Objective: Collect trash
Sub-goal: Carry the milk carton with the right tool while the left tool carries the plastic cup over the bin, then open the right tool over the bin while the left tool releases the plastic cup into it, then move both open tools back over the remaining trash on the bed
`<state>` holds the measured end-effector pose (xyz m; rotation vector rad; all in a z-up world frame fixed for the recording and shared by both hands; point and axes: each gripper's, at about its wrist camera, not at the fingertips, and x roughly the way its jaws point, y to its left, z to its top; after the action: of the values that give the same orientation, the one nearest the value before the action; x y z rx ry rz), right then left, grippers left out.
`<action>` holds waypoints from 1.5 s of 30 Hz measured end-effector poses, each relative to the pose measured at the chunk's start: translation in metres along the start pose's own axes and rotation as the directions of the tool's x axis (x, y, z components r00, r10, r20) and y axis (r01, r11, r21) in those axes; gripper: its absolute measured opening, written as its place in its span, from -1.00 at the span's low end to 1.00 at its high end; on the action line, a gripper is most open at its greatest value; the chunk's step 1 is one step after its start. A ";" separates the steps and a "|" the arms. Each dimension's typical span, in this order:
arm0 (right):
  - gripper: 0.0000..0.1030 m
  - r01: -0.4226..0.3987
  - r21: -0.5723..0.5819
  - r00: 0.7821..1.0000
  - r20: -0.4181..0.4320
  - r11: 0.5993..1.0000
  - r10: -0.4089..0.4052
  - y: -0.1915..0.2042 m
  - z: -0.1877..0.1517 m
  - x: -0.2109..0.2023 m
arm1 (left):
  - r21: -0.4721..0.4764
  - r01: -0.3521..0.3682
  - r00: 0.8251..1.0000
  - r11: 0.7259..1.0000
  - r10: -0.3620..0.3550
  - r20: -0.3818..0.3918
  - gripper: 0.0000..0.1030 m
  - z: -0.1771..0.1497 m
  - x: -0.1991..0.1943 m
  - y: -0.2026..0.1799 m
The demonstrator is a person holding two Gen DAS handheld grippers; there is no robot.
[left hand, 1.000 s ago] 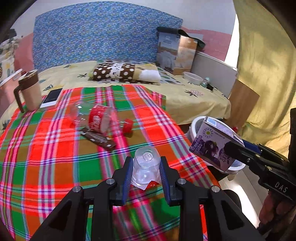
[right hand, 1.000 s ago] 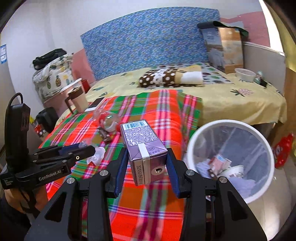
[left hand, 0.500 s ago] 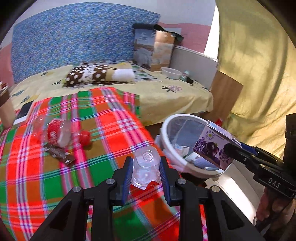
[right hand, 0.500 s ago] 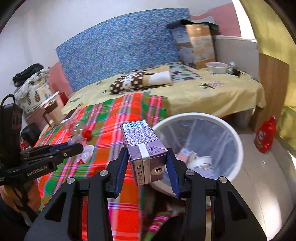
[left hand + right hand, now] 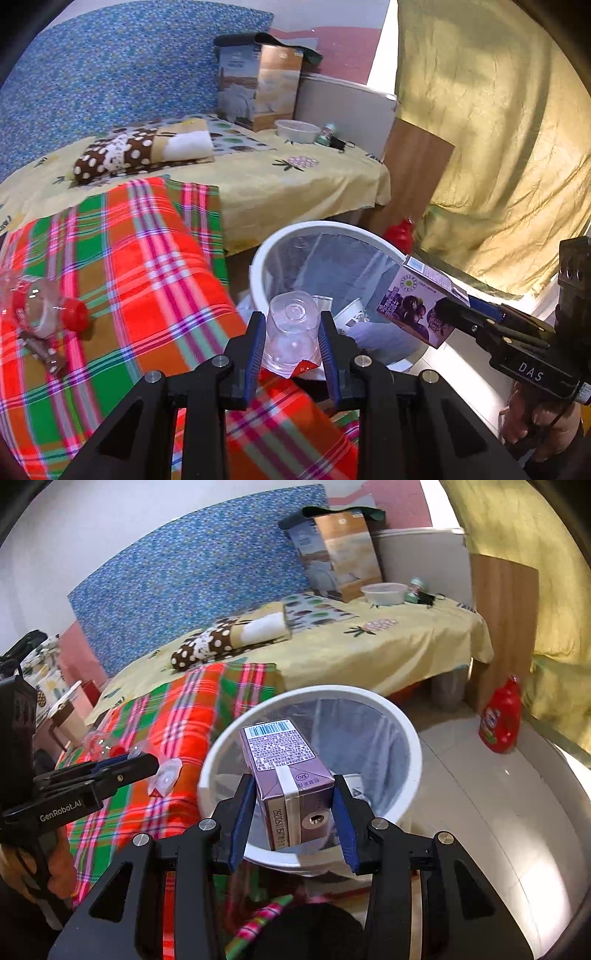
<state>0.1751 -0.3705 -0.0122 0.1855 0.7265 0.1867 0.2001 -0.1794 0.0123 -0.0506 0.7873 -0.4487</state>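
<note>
Bed (image 5: 295, 184) at 12 o'clock; left tongs (image 5: 291, 341) clamped on plastic cup (image 5: 290, 338), right tongs (image 5: 293, 812) clamped on purple carton (image 5: 291, 775) over bin (image 5: 413, 746).

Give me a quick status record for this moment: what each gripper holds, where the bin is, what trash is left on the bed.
left gripper: shut on clear plastic cup, near the bin's rim
right gripper: shut on purple carton, over the bin opening
bin: white, lined, on the floor beside the bed, some trash already inside
left on plaid blanket: crushed bottle with red cap, dark wrapper
next step, likely: release both items into the bin
</note>
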 end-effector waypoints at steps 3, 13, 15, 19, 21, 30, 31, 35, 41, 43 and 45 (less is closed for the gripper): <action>-0.16 0.009 0.008 1.000 -0.009 1.000 -0.009 -0.005 0.000 0.003 | 0.011 0.017 1.000 1.000 -0.016 -0.014 -0.43 0.004 0.013 -0.007; -0.16 0.034 0.018 0.999 -0.039 0.999 -0.033 -0.019 0.004 0.016 | 0.016 0.044 0.997 0.999 -0.043 -0.061 -0.43 0.012 0.050 -0.015; -0.16 0.040 0.019 0.998 -0.045 0.999 -0.039 -0.021 0.005 0.019 | 0.014 0.052 0.997 0.999 -0.051 -0.064 -0.43 0.014 0.055 -0.015; -0.16 0.051 0.006 0.998 -0.040 0.999 -0.051 -0.020 0.007 0.019 | 0.012 0.061 0.996 0.998 -0.060 -0.063 -0.42 0.016 0.061 -0.017; -0.16 0.052 0.004 0.998 -0.030 0.999 -0.052 -0.020 0.008 0.017 | 0.010 0.066 0.996 0.998 -0.065 -0.056 -0.39 0.017 0.061 -0.016; 0.02 0.040 -0.010 0.999 0.001 0.999 -0.040 -0.013 0.011 0.006 | -0.014 0.070 0.997 0.997 -0.071 -0.019 -0.20 0.021 0.044 -0.008; 0.02 0.034 -0.013 0.999 0.003 0.999 -0.034 -0.011 0.010 0.004 | -0.016 0.070 0.997 0.997 -0.070 -0.017 -0.20 0.021 0.041 -0.007; 0.02 0.015 -0.023 1.000 0.009 1.000 -0.014 -0.001 0.009 0.001 | -0.036 0.063 0.998 0.997 -0.063 -0.003 -0.20 0.016 0.025 -0.001; 0.02 -0.023 -0.049 1.000 0.020 0.999 0.024 0.018 0.005 -0.006 | -0.044 0.030 0.999 0.999 -0.029 0.028 -0.20 0.004 -0.002 0.006; 0.02 -0.040 -0.062 0.999 0.025 0.997 0.042 0.026 0.004 -0.008 | -0.052 0.017 0.999 0.999 -0.016 0.032 -0.20 -0.001 -0.010 0.009; 0.02 -0.051 -0.075 0.998 0.028 0.996 0.054 0.031 0.003 -0.010 | -0.056 -0.001 0.999 0.998 0.003 0.037 -0.20 -0.007 -0.018 0.014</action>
<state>0.1667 -0.3430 0.0033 0.1368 0.6838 0.2598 0.1892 -0.1584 0.0167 -0.1101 0.7639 -0.4222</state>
